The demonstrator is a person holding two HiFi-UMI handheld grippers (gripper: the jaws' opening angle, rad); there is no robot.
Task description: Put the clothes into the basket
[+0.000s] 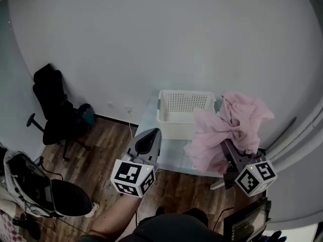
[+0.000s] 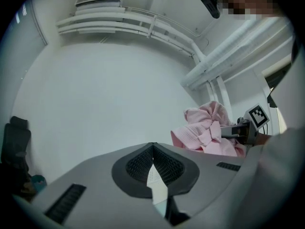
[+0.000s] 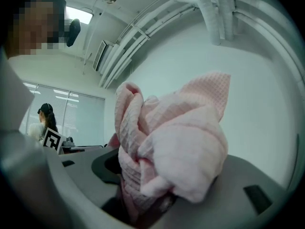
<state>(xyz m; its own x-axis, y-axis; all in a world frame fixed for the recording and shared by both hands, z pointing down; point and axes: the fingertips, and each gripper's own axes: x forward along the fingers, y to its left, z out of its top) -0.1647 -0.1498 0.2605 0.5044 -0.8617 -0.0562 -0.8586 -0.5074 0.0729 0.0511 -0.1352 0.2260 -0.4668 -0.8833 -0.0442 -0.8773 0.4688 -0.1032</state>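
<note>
Aloft: pink garment point(image 1: 237, 119), just right of the white basket point(image 1: 184, 93).
Head view: right gripper point(image 1: 226, 146) is holding it above the table point(image 1: 171, 155). Left gripper view: left gripper point(image 2: 152, 146) is sitting closed, empty. Right gripper view: jaws are clamping the bunched garment.

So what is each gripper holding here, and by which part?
Right gripper: the pink waffle-weave garment, pinched at a bunched fold, the rest hanging loose. Left gripper: nothing, jaws together.

Right tongs point(image 1: 228, 154) gripping pink cloth point(image 1: 237, 122), white basket point(image 1: 182, 114) behind, left tongs point(image 1: 148, 137) alongside
</note>
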